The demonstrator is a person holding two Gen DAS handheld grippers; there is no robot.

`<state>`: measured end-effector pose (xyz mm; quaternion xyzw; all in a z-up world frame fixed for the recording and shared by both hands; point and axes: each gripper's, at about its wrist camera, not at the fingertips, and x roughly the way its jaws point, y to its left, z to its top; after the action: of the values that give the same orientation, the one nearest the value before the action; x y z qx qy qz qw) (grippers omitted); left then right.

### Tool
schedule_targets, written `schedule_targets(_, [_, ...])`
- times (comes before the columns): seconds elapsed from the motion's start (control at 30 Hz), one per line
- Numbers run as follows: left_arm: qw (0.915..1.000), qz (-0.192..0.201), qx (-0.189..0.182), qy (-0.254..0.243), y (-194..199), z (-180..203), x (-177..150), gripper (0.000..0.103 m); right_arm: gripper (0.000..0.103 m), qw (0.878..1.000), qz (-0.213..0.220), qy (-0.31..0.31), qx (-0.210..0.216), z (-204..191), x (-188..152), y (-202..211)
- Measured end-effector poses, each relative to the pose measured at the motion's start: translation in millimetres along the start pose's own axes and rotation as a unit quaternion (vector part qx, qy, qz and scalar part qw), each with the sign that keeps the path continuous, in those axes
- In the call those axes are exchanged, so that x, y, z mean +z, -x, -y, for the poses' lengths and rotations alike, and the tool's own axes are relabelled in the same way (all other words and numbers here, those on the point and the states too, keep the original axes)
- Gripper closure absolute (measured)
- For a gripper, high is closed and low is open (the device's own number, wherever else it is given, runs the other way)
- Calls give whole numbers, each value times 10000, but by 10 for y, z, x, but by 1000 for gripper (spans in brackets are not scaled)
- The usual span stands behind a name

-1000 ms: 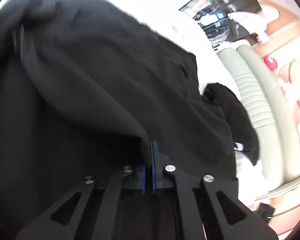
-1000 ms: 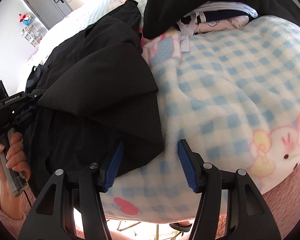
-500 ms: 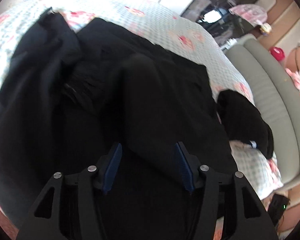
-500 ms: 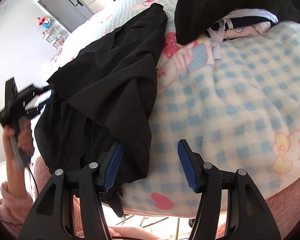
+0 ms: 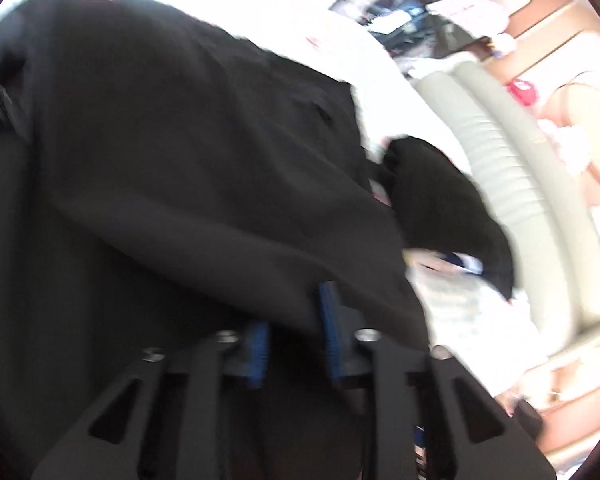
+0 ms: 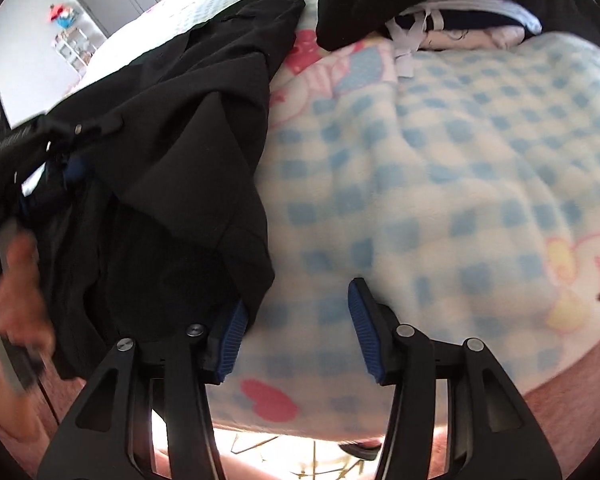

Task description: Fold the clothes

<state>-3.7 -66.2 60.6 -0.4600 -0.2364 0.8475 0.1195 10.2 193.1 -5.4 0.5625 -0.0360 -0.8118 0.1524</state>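
The black garment [image 6: 172, 168] is spread at the left of the frame on the checked blanket [image 6: 440, 184]. A fold is loosely straddled by the half-parted left gripper [image 5: 294, 332]; it could slip out. The right gripper [image 6: 296, 332] is released.

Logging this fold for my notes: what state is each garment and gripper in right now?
Left gripper: jaws partly apart, black fabric draped between them.
Right gripper: open, holding nothing.
Black garment: unfolded, rumpled on the checked blanket.
Clothes pile: heaped, unfolded, beyond the blanket's bulge.
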Motion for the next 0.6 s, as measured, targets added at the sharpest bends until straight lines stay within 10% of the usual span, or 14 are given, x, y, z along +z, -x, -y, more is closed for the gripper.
schedule_targets(0.1, [9977,390,544,120,60,-378,182,89,50,9996,-32,-101,247,38,-33,133])
schedule_targets(0.2, [9981,-12,-116,600,153,-665,88,83,43,9969,188,-87,761,48,-18,343])
schedule_targets(0.33, [9880,-777,-1250,473,70,-542,-325,46,43,9910,550,-351,1171,103,111,423])
schedule_targets(0.6, [9687,-1368,-2034,403,-354,-240,-589,38,43,9955,169,121,926,-33,128,131])
